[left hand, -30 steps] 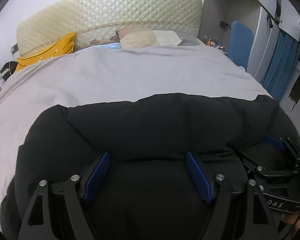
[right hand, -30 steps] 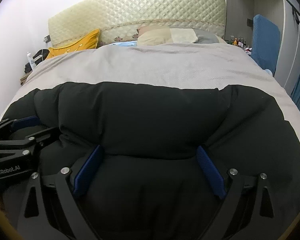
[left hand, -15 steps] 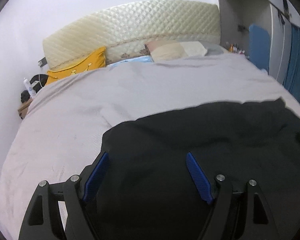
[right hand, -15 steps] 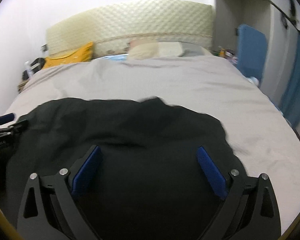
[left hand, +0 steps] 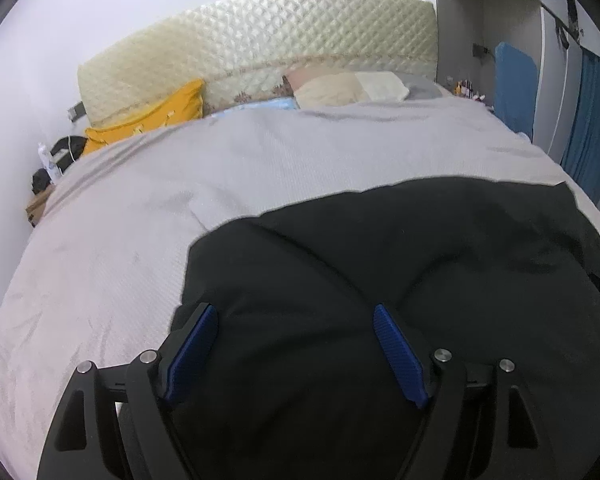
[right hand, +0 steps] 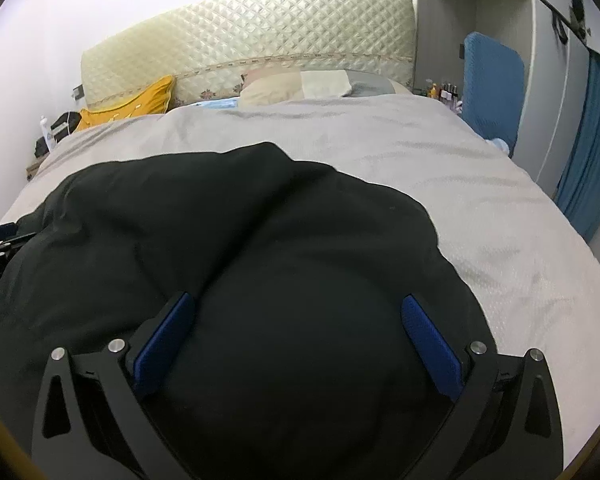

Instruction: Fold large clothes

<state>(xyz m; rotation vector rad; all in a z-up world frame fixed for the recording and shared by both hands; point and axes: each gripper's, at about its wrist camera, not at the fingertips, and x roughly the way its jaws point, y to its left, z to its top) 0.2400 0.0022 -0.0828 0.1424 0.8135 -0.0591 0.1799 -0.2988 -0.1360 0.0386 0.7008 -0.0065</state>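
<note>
- A second ago the black padded garment (left hand: 380, 280) lay as a wide band across the foot of the bed (left hand: 148, 208), with both grippers side by side over its near edge. Now it reads as a narrower, rounder heap, and the grippers have drawn apart toward its two ends.
- In the left wrist view the garment's left end now stops short of the bed's left edge, with bare grey cover beside it. In the right wrist view its right end sits well in from the right edge.
- My reading: one fold has just been laid down and the bundle is more compact. It still looks puffy and uneven, so pressing flat or a further fold likely remains.
- The left gripper (left hand: 296, 354) has its blue pads (left hand: 192, 354) spread wide, black fabric lying between them, clamped on nothing that I can see.
- The right gripper (right hand: 298, 340) is likewise wide apart over the right end of the garment (right hand: 260, 240). Whether either gripper presses on the cloth or hovers just above it cannot be told.
</note>
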